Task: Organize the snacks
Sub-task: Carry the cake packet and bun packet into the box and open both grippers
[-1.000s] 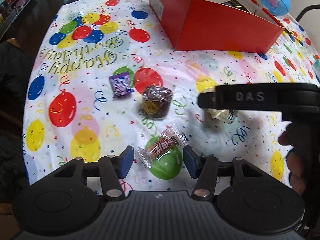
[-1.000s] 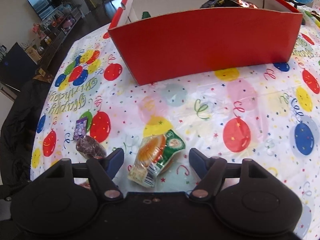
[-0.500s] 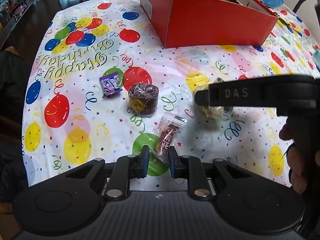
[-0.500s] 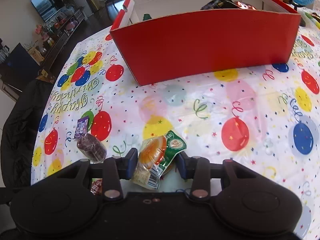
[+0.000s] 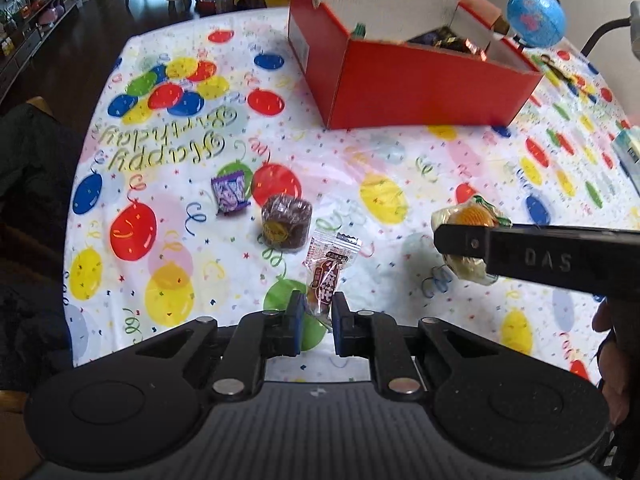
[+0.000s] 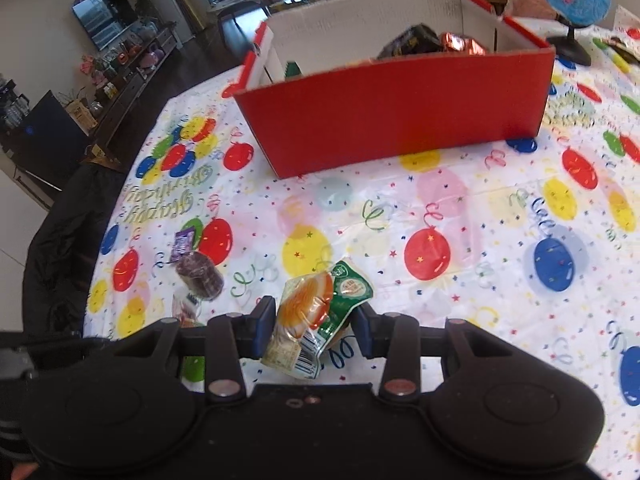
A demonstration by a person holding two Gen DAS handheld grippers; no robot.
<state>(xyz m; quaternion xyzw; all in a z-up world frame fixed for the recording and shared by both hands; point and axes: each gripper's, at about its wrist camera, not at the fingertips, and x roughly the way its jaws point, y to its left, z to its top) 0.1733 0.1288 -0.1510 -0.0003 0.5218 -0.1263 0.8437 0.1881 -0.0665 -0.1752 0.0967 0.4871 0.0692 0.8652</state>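
Snacks, left to right: a purple packet [image 5: 229, 195] and brown wrapped cake [image 5: 286, 221] lie on the balloon tablecloth [image 5: 168, 216]; left gripper [image 5: 316, 320] pinches a red-brown candy wrapper [image 5: 328, 272]; right gripper [image 6: 314, 326] clamps an orange-and-green pouch [image 6: 316, 312]; the red box [image 5: 420, 80] stands behind.

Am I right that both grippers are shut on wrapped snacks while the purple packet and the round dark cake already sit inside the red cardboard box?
Not quite. The left gripper and right gripper do each clamp a snack, but the left wrist view shows the purple packet and the round dark cake lying on the balloon-print tablecloth, in front of the red cardboard box, not inside it.
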